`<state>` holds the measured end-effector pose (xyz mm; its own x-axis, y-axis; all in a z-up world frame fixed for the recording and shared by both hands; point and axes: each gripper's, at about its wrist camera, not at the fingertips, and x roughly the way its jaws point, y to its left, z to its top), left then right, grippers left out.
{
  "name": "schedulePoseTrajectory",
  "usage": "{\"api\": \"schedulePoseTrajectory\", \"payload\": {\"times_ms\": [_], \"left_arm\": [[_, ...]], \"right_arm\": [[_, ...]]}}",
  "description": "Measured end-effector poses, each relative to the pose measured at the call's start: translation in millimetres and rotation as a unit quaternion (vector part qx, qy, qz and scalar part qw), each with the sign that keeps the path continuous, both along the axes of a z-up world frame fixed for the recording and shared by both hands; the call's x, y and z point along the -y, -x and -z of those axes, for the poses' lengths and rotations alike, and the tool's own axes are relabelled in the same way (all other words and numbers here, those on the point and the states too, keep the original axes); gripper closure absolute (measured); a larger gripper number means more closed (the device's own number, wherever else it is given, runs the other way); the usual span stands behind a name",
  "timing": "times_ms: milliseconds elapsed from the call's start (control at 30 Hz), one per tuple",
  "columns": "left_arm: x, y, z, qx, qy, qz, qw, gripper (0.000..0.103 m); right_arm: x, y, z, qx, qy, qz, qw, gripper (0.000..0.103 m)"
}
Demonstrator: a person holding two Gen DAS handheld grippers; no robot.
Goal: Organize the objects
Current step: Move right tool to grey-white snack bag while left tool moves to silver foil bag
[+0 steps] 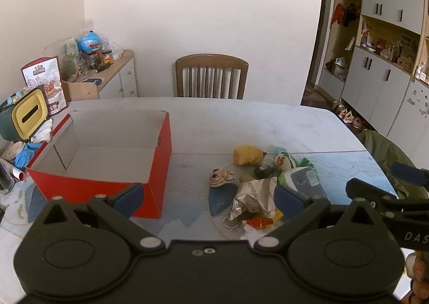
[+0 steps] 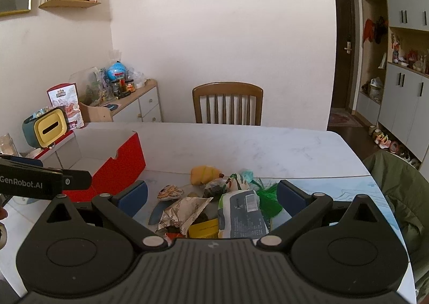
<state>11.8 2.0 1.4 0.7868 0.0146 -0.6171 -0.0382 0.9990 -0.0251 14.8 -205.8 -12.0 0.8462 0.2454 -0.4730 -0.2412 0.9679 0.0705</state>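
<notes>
We hold a gripper in each hand above a pale marble-look desk (image 1: pixel 241 121), both looking toward a wooden chair (image 1: pixel 211 76) at the far side. The left gripper (image 1: pixel 209 198) has its jaws spread wide and grasps nothing. The right gripper (image 2: pixel 211 198) is likewise released and empty.

The things to organize lie in a loose pile near the front of the desk: a yellow plush toy (image 1: pixel 248 155), a small tiger-face charm (image 1: pixel 221 176), a crumpled silver foil wrapper (image 1: pixel 254 196), a white and grey packet (image 2: pixel 242 212) and a green tassel (image 2: pixel 268 196), several touching or overlapping. To the left of the pile stands an open red cardboard box (image 1: pixel 107 159), which looks empty inside.

We judge that sorting has not yet begun, and that the box is the likely place for the pile. The next move calls for lowering one gripper over a single item on the outside of the heap, such as the charm, which lies a little apart.

The far half of the desk is bare, giving room to move. Clutter crowds the box's left side, and the desk's right edge is near the pile.
</notes>
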Motion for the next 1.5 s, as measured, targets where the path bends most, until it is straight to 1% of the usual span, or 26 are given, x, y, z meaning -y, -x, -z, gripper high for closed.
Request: {"api": "schedulePoseTrajectory", "payload": {"times_ms": [233, 433, 567, 667, 800, 867, 1000, 1033, 1133, 1200, 1367, 1500], "left_arm": [[-0.2, -1.2, -2.1, 0.003, 0.002, 0.007, 1.0, 0.0], [1.3, -3.6, -3.7, 0.007, 0.001, 0.001, 1.0, 0.0], [3.9, -7.4, -2.8, 0.01, -0.01, 0.001, 0.9999, 0.0], [3.3, -10.0, -2.4, 0.021, -0.013, 0.0, 0.9997, 0.0], [-1.7, -16.6, 2.6, 0.022, -0.001, -0.003, 0.9998, 0.0], [-3.5, -20.2, 6.9, 0.026, -0.001, -0.001, 0.9997, 0.0], [-1.2, -27.8, 18.3, 0.029, 0.0, 0.021, 0.9994, 0.0], [-0.1, -30.5, 21.1, 0.026, 0.003, 0.028, 0.9993, 0.0], [5.4, -41.3, 28.1, 0.002, 0.001, 0.057, 0.9984, 0.0], [8.1, -45.2, 32.8, 0.005, -0.004, 0.069, 0.9976, 0.0], [11.2, -68.9, 48.3, -0.014, 0.009, 0.095, 0.9953, 0.0], [15.6, -91.5, 67.8, -0.044, 0.022, 0.114, 0.9923, 0.0]], "right_arm": [[1.2, -1.6, -0.4, 0.0, 0.001, -0.004, 1.0, 0.0], [7.3, -5.1, -0.2, -0.006, 0.001, -0.006, 1.0, 0.0], [12.0, -9.4, 3.4, -0.014, -0.003, -0.003, 1.0, 0.0], [13.1, -13.6, 5.0, -0.018, -0.004, 0.001, 1.0, 0.0], [14.5, -19.1, 11.0, -0.028, -0.006, 0.01, 1.0, 0.0], [13.3, -21.6, 14.5, -0.031, -0.004, 0.011, 0.999, 0.0], [12.0, -28.2, 23.8, -0.039, 0.008, 0.015, 0.999, 0.0], [12.7, -29.8, 26.3, -0.042, 0.01, 0.017, 0.999, 0.0], [13.4, -38.2, 34.6, -0.056, 0.014, 0.02, 0.998, 0.0], [13.1, -43.9, 40.7, -0.059, 0.025, 0.021, 0.998, 0.0], [12.7, -62.8, 59.6, -0.071, 0.047, 0.019, 0.996, 0.0], [14.0, -83.9, 77.9, -0.095, 0.056, 0.014, 0.994, 0.001]]}}
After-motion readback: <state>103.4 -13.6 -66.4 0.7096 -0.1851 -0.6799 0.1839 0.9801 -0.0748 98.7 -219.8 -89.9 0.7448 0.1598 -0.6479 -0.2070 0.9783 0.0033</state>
